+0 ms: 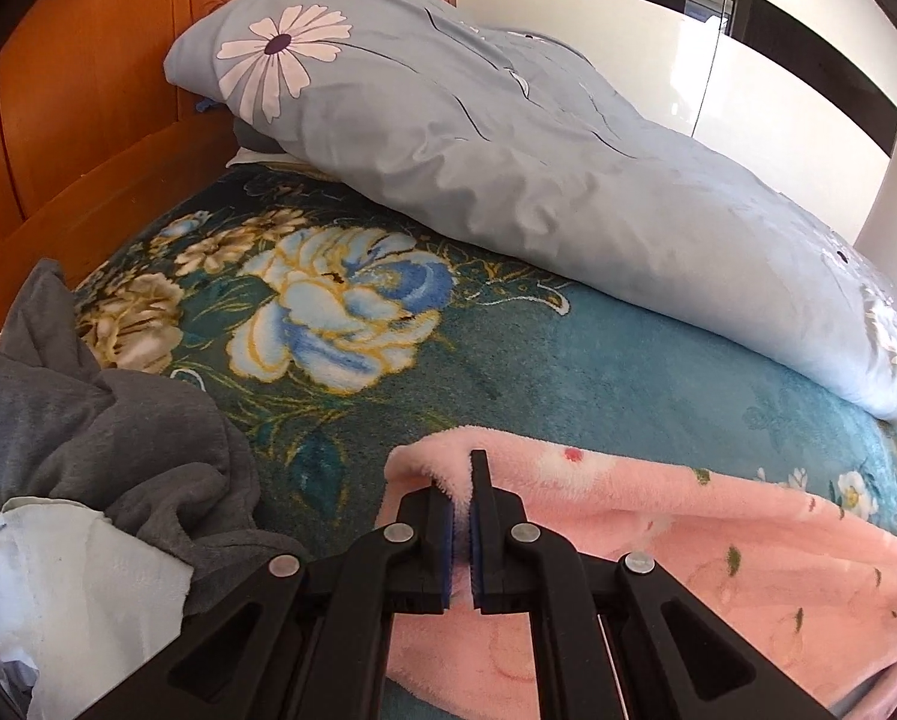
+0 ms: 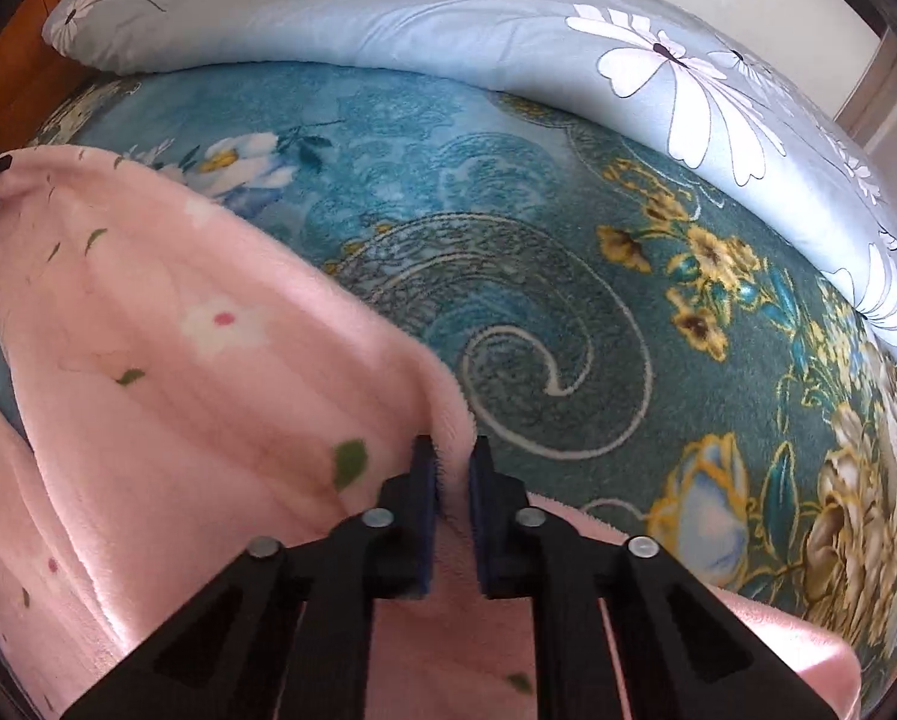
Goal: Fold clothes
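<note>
We are working over a bed covered by a teal floral blanket (image 1: 508,360). A long pale-blue quilt with daisies (image 1: 508,150) is lying along its far side, against the orange wooden headboard (image 1: 88,90). A heap of grey clothing (image 1: 118,432) with a white piece (image 1: 70,576) is sitting just left of our left tool (image 1: 461,480).

The pink fleece garment (image 2: 178,330) is stretching across the blanket between both tools. Our left tool is clamping one edge of it, and our right tool (image 2: 451,456) is pinching another edge, with fleece showing between the blue pads (image 2: 429,480).
</note>
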Motion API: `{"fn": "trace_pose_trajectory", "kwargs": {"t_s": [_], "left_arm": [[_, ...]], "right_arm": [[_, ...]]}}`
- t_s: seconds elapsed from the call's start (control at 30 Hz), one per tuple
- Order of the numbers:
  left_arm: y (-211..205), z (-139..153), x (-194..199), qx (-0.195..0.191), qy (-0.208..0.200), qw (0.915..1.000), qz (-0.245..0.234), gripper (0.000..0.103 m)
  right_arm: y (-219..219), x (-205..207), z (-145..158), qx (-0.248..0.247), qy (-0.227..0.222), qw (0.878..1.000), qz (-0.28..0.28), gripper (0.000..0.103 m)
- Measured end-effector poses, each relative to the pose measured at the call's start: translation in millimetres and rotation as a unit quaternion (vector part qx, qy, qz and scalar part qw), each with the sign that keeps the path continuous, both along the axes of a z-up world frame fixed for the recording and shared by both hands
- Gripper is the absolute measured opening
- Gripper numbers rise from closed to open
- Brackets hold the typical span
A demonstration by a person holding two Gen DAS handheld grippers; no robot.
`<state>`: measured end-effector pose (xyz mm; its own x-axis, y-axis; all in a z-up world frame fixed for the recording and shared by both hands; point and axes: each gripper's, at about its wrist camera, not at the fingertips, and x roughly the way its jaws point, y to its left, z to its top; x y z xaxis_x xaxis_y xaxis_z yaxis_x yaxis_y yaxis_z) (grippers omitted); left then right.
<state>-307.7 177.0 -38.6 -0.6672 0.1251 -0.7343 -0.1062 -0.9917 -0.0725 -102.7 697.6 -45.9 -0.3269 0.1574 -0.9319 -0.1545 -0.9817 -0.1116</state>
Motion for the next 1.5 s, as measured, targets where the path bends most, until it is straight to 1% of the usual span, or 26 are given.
{"fn": "trace_pose_trajectory", "kwargs": {"t_s": [0.07, 0.17, 0.23, 0.33, 0.37, 0.4, 0.53, 0.57, 0.6, 0.63, 0.67, 0.7, 0.73, 0.77, 0.83, 0.93, 0.97, 1.07, 1.1, 1.17, 1.23, 1.27, 1.3, 1.37, 1.47, 1.5], "left_arm": [[0, 8, 1, 0.0, 0.013, 0.9999, 0.004, 0.004], [1, 28, -2, -0.003, 0.041, 0.9991, 0.009, 0.004], [4, 35, -11, -0.013, 0.036, 0.9992, 0.014, 0.004], [7, 24, -28, -0.02, 0.018, 0.9993, 0.025, 0.005], [7, 17, -33, -0.016, 0.007, 0.9994, 0.03, 0.005], [5, 9, -37, -0.006, -0.003, 0.9994, 0.035, 0.008], [-3, -13, -44, 0.045, -0.044, 0.9974, 0.037, 0.008], [-7, -14, -43, 0.058, -0.054, 0.9962, 0.035, 0.011], [-12, -14, -42, 0.07, -0.063, 0.9948, 0.038, 0.017], [-18, -13, -39, 0.08, -0.069, 0.9935, 0.044, 0.029], [-24, -9, -35, 0.085, -0.069, 0.9925, 0.054, 0.036], [-29, -6, -30, 0.087, -0.068, 0.9919, 0.063, 0.048], [-33, -3, -25, 0.086, -0.066, 0.9918, 0.067, 0.053], [-36, -1, -19, 0.083, -0.064, 0.992, 0.069, 0.054], [-41, 0, -8, 0.082, -0.077, 0.9909, 0.074, 0.054], [-40, -11, 11, 0.096, -0.115, 0.9854, 0.08, 0.054], [-37, -16, 16, 0.091, -0.127, 0.9845, 0.081, 0.054], [-21, -33, 27, 0.031, -0.145, 0.9847, 0.092, 0.054], [-18, -39, 27, 0.024, -0.15, 0.9836, 0.098, 0.054], [-19, -48, 27, 0.048, -0.154, 0.9811, 0.108, 0.054], [-20, -48, 27, 0.069, -0.128, 0.9832, 0.111, 0.053], [-20, -47, 27, 0.068, -0.112, 0.9852, 0.11, 0.046], [-18, -45, 26, 0.054, -0.101, 0.9872, 0.111, 0.008], [-21, -41, 25, 0.041, -0.089, 0.9881, 0.119, 0.007], [-34, -35, 21, 0.008, -0.071, 0.9859, 0.152, 0.007], [-40, -36, 20, 0.019, -0.081, 0.9847, 0.153, 0.007]], "right_arm": [[1, -1, 19, 0.024, 0.023, 0.999, -0.012, 0.007], [22, -11, 62, 0.049, 0.088, 0.993, -0.06, 0.007], [35, -27, 76, 0.056, 0.106, 0.989, -0.083, 0.007], [46, -56, 63, 0.054, 0.086, 0.99, -0.099, 0.007], [47, -65, 54, 0.053, 0.074, 0.991, -0.1, 0.007], [47, -71, 41, 0.053, 0.062, 0.991, -0.103, 0.007], [47, -81, 5, 0.052, 0.028, 0.992, -0.116, 0.008], [46, -80, 3, 0.055, 0.029, 0.991, -0.117, 0.008], [46, -79, 2, 0.058, 0.031, 0.991, -0.117, 0.008], [45, -77, 5, 0.062, 0.039, 0.99, -0.117, 0.013], [43, -74, 9, 0.066, 0.049, 0.99, -0.117, 0.027], [41, -71, 16, 0.077, 0.062, 0.989, -0.114, 0.036], [38, -66, 24, 0.081, 0.079, 0.987, -0.112, 0.053], [35, -60, 34, 0.083, 0.097, 0.986, -0.11, 0.058], [28, -48, 52, 0.084, 0.132, 0.982, -0.108, 0.058], [7, -24, 69, 0.078, 0.158, 0.98, -0.09, 0.06], [-1, -15, 73, 0.076, 0.163, 0.98, -0.081, 0.061], [-25, 14, 83, 0.069, 0.179, 0.98, -0.054, 0.062], [-34, 23, 87, 0.067, 0.184, 0.98, -0.045, 0.062], [-47, 44, 92, 0.065, 0.187, 0.98, -0.033, 0.063], [-52, 69, 92, 0.068, 0.178, 0.981, -0.036, 0.064], [-53, 82, 91, 0.07, 0.173, 0.982, -0.042, 0.064], [-54, 94, 90, 0.073, 0.167, 0.982, -0.047, 0.064], [-53, 121, 88, 0.075, 0.156, 0.983, -0.064, 0.064], [-47, 163, 88, 0.072, 0.145, 0.982, -0.097, 0.064], [-45, 177, 88, 0.072, 0.143, 0.981, -0.11, 0.064]]}}
